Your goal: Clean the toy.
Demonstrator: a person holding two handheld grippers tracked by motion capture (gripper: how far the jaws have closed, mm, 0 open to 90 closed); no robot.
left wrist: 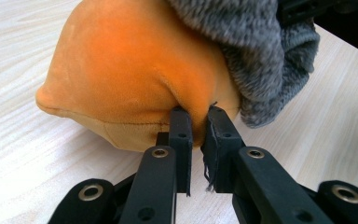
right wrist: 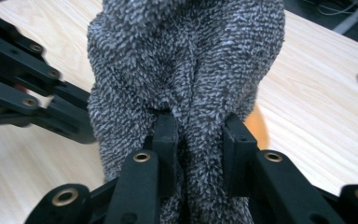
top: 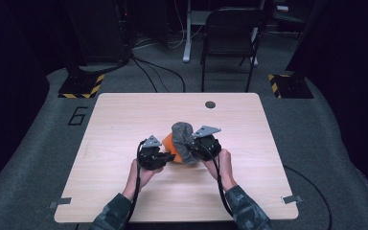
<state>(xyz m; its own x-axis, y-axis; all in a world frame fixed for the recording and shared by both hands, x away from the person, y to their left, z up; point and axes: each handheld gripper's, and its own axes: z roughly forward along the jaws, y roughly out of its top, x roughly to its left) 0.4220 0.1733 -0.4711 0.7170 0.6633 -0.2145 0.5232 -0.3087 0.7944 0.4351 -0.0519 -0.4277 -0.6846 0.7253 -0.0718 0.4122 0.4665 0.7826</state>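
An orange plush toy (top: 168, 142) lies mid-table, partly covered by a fuzzy grey cloth (top: 184, 139). My left gripper (top: 165, 157) sits at the toy's left side, shut on a pinch of the orange plush (left wrist: 135, 79); the jaws nearly meet around a fold of fabric (left wrist: 198, 122). My right gripper (top: 197, 148) is at the right side, shut on a bunched fold of the grey cloth (right wrist: 186, 60), which rises up between its jaws (right wrist: 200, 135). In the left gripper view the grey cloth (left wrist: 261, 51) drapes over the toy's upper right. The left gripper's dark linkage (right wrist: 23, 84) shows at the left of the right gripper view.
The light wooden table (top: 124, 115) has a round dark hole (top: 210, 104) near its far edge. Beyond it stand a black chair (top: 230, 38) and floor stands with yellow-black striped bases (top: 81, 86). Cables trail from both grippers toward the person.
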